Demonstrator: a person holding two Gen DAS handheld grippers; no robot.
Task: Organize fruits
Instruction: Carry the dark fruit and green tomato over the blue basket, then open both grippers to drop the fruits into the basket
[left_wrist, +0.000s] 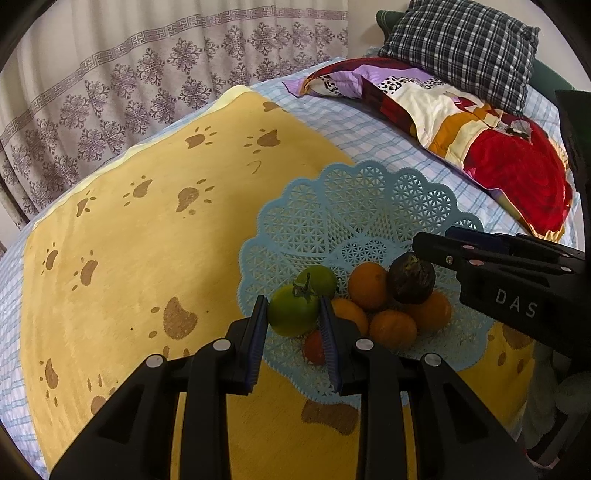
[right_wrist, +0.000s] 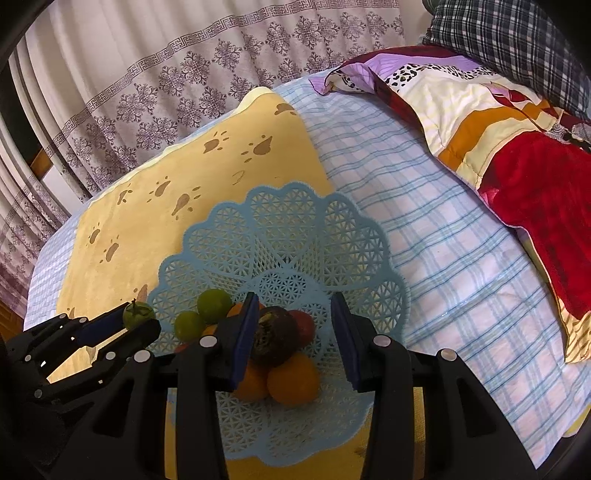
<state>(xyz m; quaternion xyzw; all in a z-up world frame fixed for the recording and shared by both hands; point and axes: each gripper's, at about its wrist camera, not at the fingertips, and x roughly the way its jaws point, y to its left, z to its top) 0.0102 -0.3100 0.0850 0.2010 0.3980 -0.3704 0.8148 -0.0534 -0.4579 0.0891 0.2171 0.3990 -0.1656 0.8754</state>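
Observation:
A light blue lattice basket (left_wrist: 369, 199) (right_wrist: 280, 229) lies on a yellow paw-print towel (left_wrist: 147, 229). It holds several oranges (left_wrist: 367, 284) (right_wrist: 293, 378), a dark purple fruit (left_wrist: 410, 278) (right_wrist: 273, 339) on top, a red fruit (left_wrist: 314, 347) and green fruits (right_wrist: 213, 305). My left gripper (left_wrist: 293, 314) is shut on a green tomato (left_wrist: 291, 312) (right_wrist: 137, 314) with a stem, at the basket's left edge. My right gripper (right_wrist: 293, 325) is open, its jaws standing either side of the dark purple fruit; it also shows in the left wrist view (left_wrist: 424, 247).
The towel lies on a blue checked bedsheet (right_wrist: 443, 240). A colourful quilt (left_wrist: 480, 129) and a plaid pillow (left_wrist: 461, 44) lie at the back right. A patterned curtain (left_wrist: 129, 74) hangs behind the bed.

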